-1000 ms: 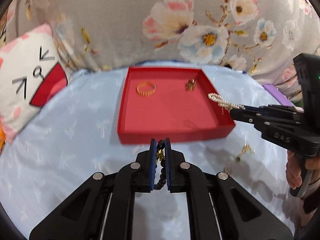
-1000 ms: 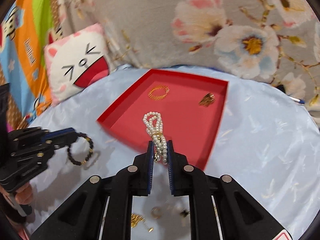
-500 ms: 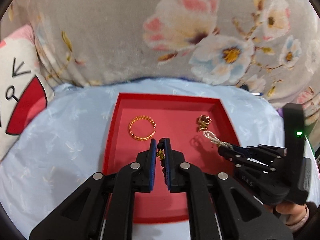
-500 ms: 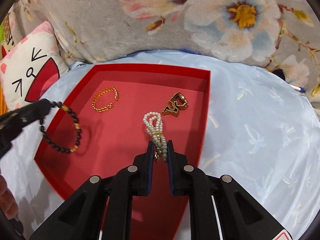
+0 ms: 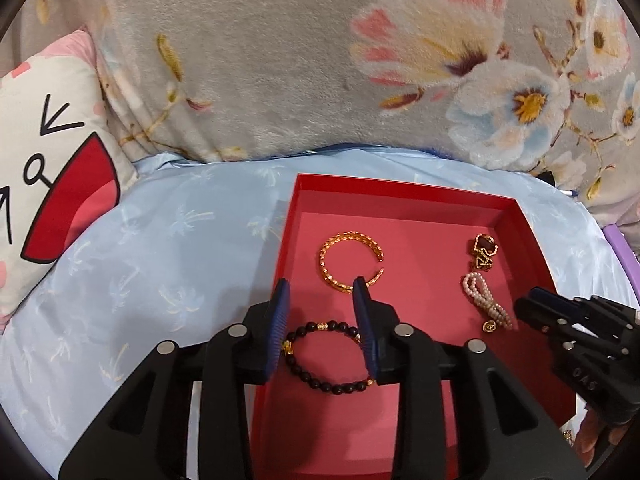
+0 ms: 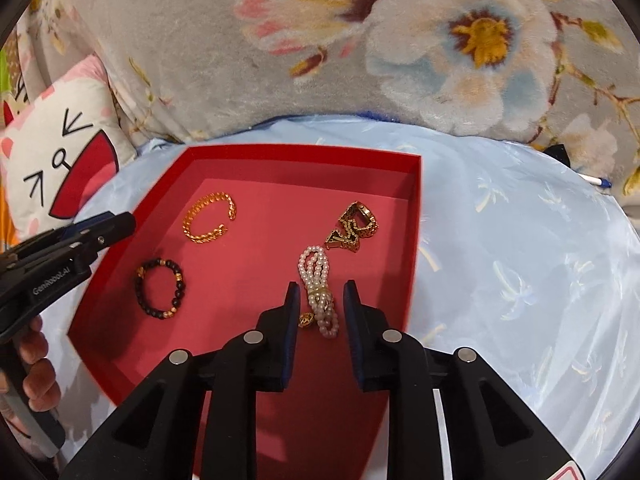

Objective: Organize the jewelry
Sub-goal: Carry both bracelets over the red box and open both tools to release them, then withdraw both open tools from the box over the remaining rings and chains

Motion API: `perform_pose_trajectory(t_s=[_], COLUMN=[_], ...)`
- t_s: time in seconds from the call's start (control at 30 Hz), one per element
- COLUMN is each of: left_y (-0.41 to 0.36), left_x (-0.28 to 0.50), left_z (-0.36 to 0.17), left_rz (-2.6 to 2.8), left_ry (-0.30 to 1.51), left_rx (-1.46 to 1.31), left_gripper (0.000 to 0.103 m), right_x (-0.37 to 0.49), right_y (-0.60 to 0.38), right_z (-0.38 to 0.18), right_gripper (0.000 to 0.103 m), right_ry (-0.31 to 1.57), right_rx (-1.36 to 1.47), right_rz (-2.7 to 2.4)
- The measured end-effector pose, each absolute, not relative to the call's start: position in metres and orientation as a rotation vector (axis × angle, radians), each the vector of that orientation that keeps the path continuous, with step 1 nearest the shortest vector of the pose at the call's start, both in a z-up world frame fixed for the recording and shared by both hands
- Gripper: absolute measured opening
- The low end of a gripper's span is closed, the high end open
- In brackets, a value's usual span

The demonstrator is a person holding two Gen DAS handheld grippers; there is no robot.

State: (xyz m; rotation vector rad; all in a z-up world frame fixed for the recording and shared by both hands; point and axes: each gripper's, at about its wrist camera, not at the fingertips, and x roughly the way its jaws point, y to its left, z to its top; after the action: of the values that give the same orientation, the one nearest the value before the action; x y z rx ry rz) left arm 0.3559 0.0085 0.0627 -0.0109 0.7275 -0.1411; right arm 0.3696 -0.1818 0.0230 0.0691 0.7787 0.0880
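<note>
A red tray (image 5: 400, 200) (image 6: 304, 152) lies on the pale blue bedcover. Over its near left part, my left gripper (image 5: 320, 286) has its jaws opening; the black bead bracelet (image 5: 326, 356) (image 6: 160, 288) lies on the tray floor below them, free of the pads. My right gripper (image 6: 320, 290) is also opening above the tray's right side. The pearl bracelet (image 6: 318, 288) (image 5: 486, 296) rests flat between and below its fingers, untouched. A gold open bangle (image 5: 350, 260) (image 6: 210, 218) and a gold watch-like piece (image 5: 484, 252) (image 6: 354, 226) lie farther back in the tray.
A grey floral blanket (image 5: 320, 60) rises behind the bedcover (image 5: 160, 280). A cat-face cushion (image 5: 48, 160) (image 6: 60, 160) leans at the left. A purple edge (image 5: 624, 248) shows at the right. A person's fingers (image 6: 36, 360) hold the left gripper's handle.
Both grippers moved over the tray, lowered and opened. The black bead bracelet and the pearl bracelet left the jaws and now lie on the tray floor.
</note>
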Motion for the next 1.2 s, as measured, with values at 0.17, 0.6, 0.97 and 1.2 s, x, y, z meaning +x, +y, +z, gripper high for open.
perform_pose_trajectory(t_s=[0.17,0.6,0.97,1.2], left_y=[0.019,0.014,0.003,0.002], left_x=[0.326,0.206,0.147,0.142], left_z=[0.067,0.052,0.012,-0.002], left_rz=[-0.119,-0.155,-0.166,-0.180], left_ry=[0.713,0.715,0.761,0.783], left_rx=[-0.002,0.038,0.040,0.051], left_gripper=[0.033,0.049,0.052,0.053], right_x=[0.333,0.194,0.154,0.160], right_y=[-0.192,-0.216,-0.232,-0.225], right_z=[0.038,0.025,-0.017,-0.029], right_gripper=[0.023,0.028,0.028,0.028], right_ry=[0.752,0.749,0.801,0.809], right_rx=[0.095,0.091,0.102,0.059], right_rz=[0.098,0.082,0.043,0.051])
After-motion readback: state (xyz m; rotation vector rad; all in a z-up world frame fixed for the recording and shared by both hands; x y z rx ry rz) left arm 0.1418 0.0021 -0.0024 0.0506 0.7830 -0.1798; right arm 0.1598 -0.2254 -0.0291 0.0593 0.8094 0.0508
